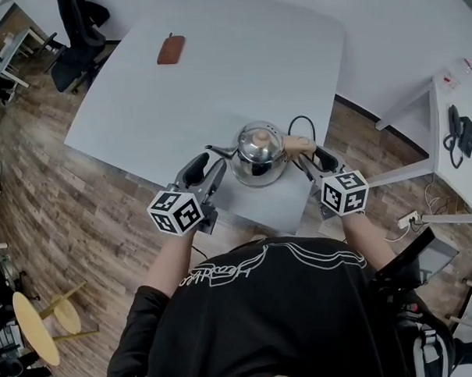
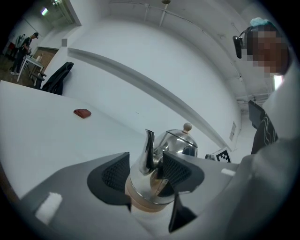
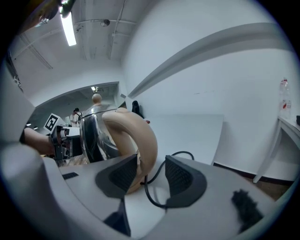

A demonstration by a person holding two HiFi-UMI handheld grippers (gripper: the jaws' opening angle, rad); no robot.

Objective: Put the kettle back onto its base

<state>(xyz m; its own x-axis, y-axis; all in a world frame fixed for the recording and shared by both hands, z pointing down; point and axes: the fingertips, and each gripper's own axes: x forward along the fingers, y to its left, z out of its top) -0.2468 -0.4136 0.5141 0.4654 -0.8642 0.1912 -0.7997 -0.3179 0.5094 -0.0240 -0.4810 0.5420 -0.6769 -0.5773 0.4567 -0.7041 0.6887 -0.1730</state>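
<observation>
A shiny steel kettle with a beige handle stands on its beige base near the front edge of the white table. My left gripper is at the spout side. In the left gripper view the spout and the kettle's lower body lie between the open jaws of that gripper, and the pads do not press on them. My right gripper is at the handle side. Its jaws stand open around the handle, with a gap to the right pad. The base's black cord runs through that gripper.
A red-brown case lies at the table's far side. An office chair stands at the far left. A white desk with a phone is at the right. Yellow stools stand on the wood floor at the left.
</observation>
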